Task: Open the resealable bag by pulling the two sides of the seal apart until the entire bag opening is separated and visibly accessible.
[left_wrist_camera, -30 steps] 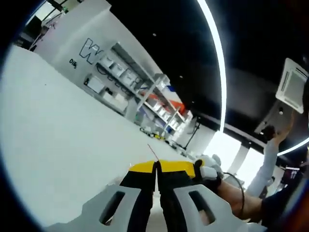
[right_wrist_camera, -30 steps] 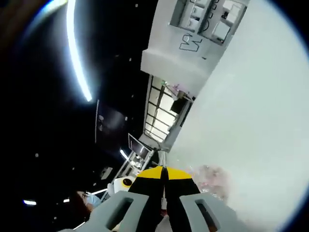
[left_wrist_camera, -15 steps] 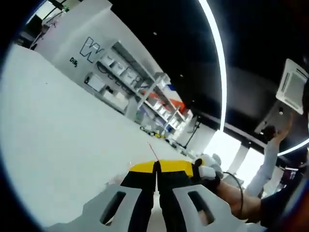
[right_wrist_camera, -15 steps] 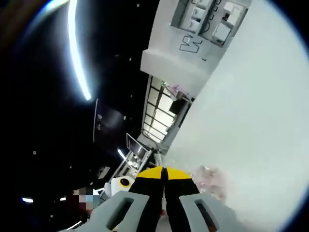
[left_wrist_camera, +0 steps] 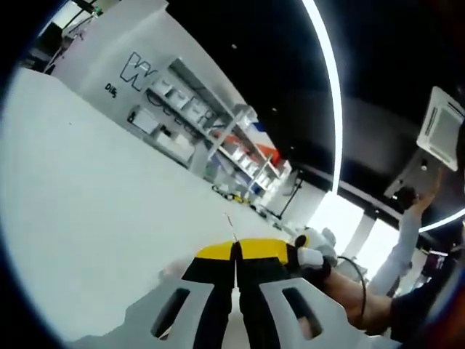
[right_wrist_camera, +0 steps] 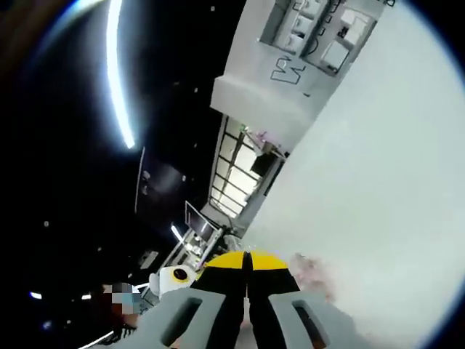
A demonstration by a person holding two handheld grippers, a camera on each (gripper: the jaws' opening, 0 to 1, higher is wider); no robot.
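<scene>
I see a white counter [left_wrist_camera: 87,196] running toward grey wall shelving [left_wrist_camera: 174,120] with large lettering [left_wrist_camera: 136,71]. A curved ceiling light strip [left_wrist_camera: 333,87] glows overhead, and a person [left_wrist_camera: 407,240] reaches up at right.

In the left gripper view, the left gripper [left_wrist_camera: 235,251] rises from the bottom centre of the frame, its two yellow-tipped jaws pressed together with only a thin seam between them. At lower right the right gripper [left_wrist_camera: 309,254] enters, with a bare forearm [left_wrist_camera: 352,298] behind it. In the right gripper view, the right gripper [right_wrist_camera: 248,260] stands at bottom centre, jaws likewise closed tight, and the left gripper [right_wrist_camera: 172,277] shows at lower left.
</scene>
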